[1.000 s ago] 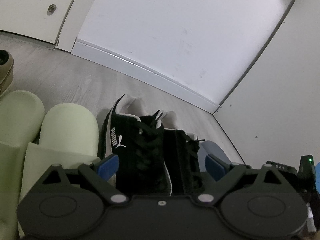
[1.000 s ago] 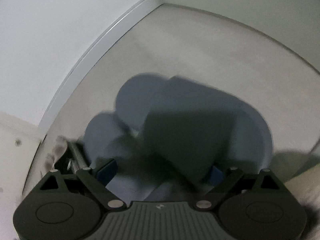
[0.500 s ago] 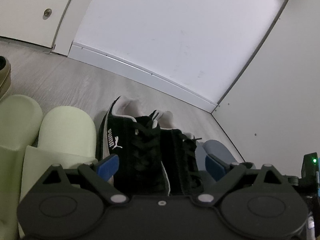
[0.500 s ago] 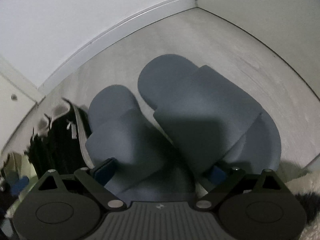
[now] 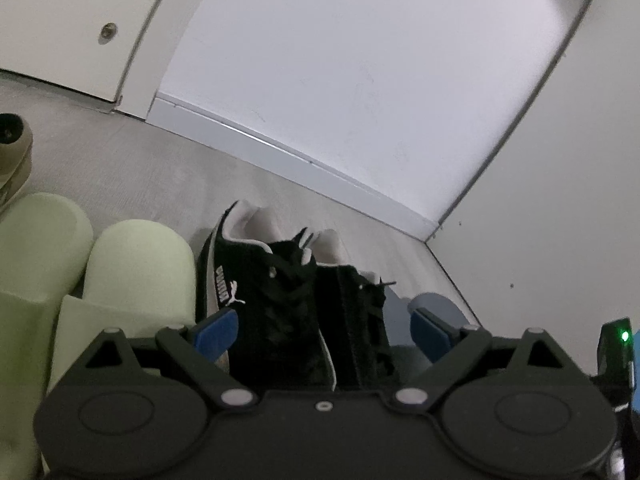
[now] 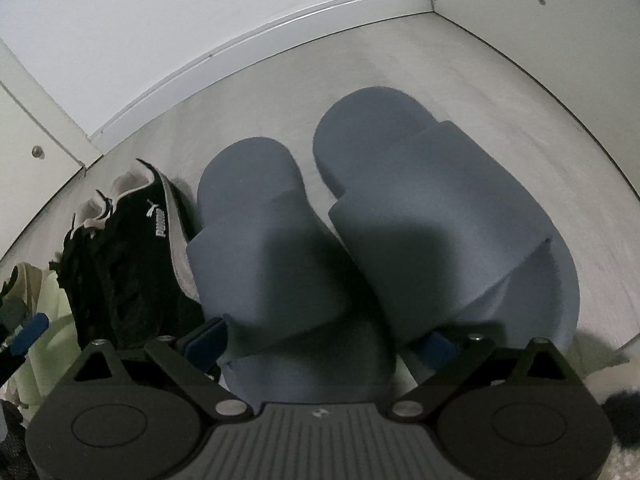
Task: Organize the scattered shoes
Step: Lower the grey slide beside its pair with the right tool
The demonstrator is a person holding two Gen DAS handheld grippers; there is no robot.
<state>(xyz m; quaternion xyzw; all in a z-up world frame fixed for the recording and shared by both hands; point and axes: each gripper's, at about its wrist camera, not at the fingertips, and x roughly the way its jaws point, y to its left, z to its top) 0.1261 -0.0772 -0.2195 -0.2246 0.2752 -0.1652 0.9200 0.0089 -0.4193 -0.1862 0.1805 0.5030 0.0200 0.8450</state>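
Note:
A pair of grey-blue slides, the left slide [image 6: 256, 216] and the right slide [image 6: 432, 200], lies toes toward the corner, heels overlapping. My right gripper [image 6: 320, 340] is open, and its blue pads flank the pair's heels. The pads' contact with the slides is hidden. A pair of black sneakers [image 5: 272, 292] with a white logo lies beside them, also seen as black sneakers [image 6: 128, 248] in the right wrist view. My left gripper [image 5: 324, 328] is open, with the sneakers' toes between its fingers. One blue slide's tip [image 5: 434, 304] shows to the right.
Two pale green slides [image 5: 132, 264] lie left of the sneakers, with a tan shoe [image 5: 12, 152] at the far left. White walls and a baseboard [image 5: 288, 160] form a corner [image 6: 430, 4] close ahead. Something dark and fuzzy [image 6: 624, 420] lies at the lower right.
The right wrist view has swung so the wall corner now sits at the top right, and the blue slides lie side by side. The left gripper shifted only slightly over the sneakers.

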